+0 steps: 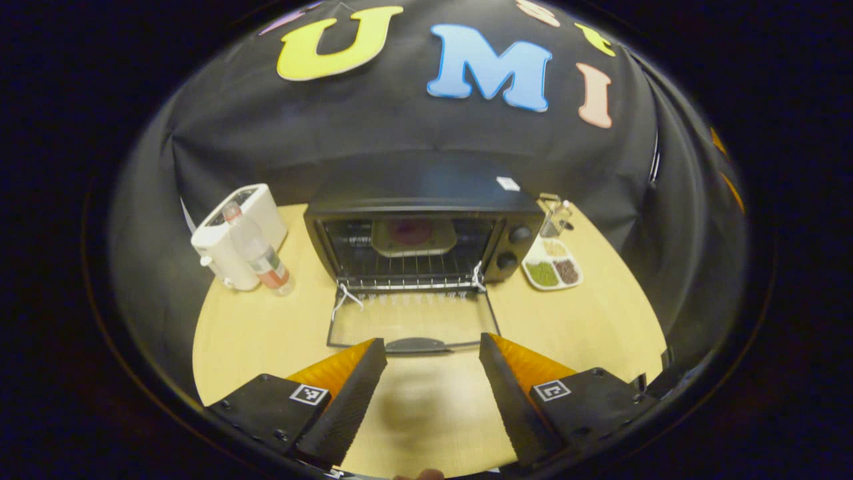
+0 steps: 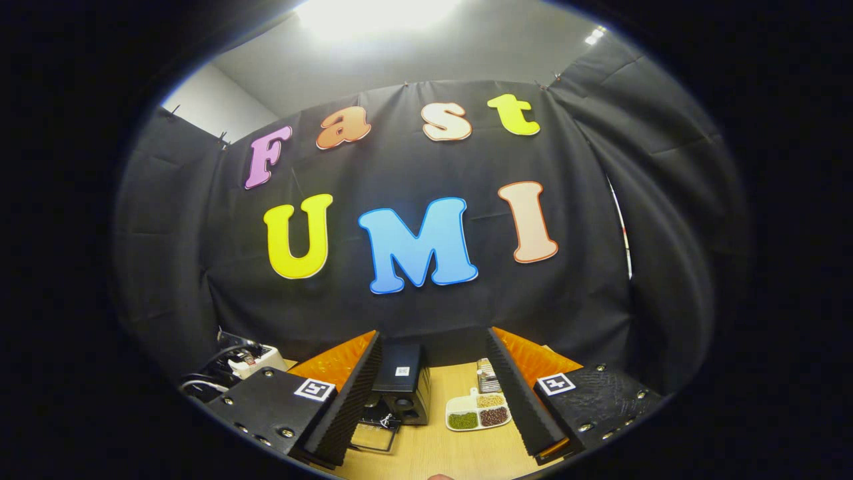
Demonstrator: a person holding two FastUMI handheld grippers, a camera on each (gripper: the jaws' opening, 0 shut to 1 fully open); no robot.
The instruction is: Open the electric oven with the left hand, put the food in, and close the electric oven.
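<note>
Since the electric oven point(image 1: 426, 230) at 12 o'clock in the left gripper view has its door point(image 1: 412, 323) folded down on the desk point(image 1: 266, 333) and a tray with food point(image 1: 413, 235) on the rack, we judge that closing remains. Our left gripper point(image 1: 432, 373) has its fingers released, empty, just before the door handle point(image 1: 416, 345); next they must lift it.

In the right gripper view, our right gripper point(image 2: 433, 393) is also spread and empty, held high, with the oven at 6 o'clock.

No legible txt, nos. or brand anywhere. Oven point(image 1: 426, 227): small white sticker point(image 1: 508, 183) on top, approx. 1 o'clock from its door, too small to read. Bottle point(image 1: 256, 250) at oven's 9 o'clock: red/green label, blurred. Left gripper point(image 1: 433, 350) & right gripper point(image 2: 433, 337): sq. b/w marker tags point(image 1: 310, 394) on finger blocks, pattern only, no chars.
</note>
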